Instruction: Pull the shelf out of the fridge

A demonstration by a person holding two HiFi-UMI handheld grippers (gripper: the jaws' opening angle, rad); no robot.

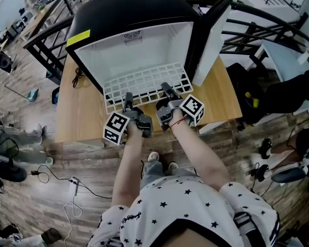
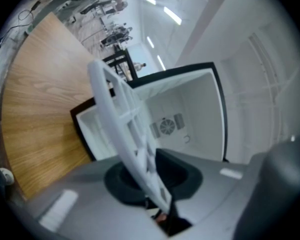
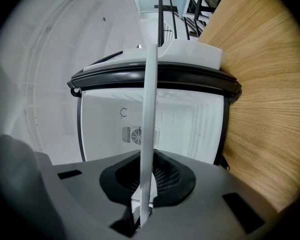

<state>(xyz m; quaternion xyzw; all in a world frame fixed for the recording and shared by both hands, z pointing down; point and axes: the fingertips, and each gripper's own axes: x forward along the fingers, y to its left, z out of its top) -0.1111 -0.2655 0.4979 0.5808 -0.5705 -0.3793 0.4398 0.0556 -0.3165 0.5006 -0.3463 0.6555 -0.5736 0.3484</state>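
Note:
A white wire-grid shelf [image 1: 144,85] sticks halfway out of the open black mini fridge [image 1: 129,14], its front edge over the wooden table. My left gripper [image 1: 127,100] is shut on the shelf's front edge left of the middle. My right gripper [image 1: 166,91] is shut on the same edge to the right. In the left gripper view the shelf [image 2: 127,129] runs edge-on between the jaws toward the fridge's white inside [image 2: 177,114]. In the right gripper view the shelf [image 3: 149,129] stands as a thin upright bar, clamped at the bottom, with the fridge's back-wall fan [image 3: 135,134] behind it.
The fridge door [image 1: 212,40] hangs open at the right. The fridge sits on a small wooden table [image 1: 77,112] with floor on every side. A black metal rail [image 1: 46,35] runs behind the table. Cables and shoes lie on the floor at left and right.

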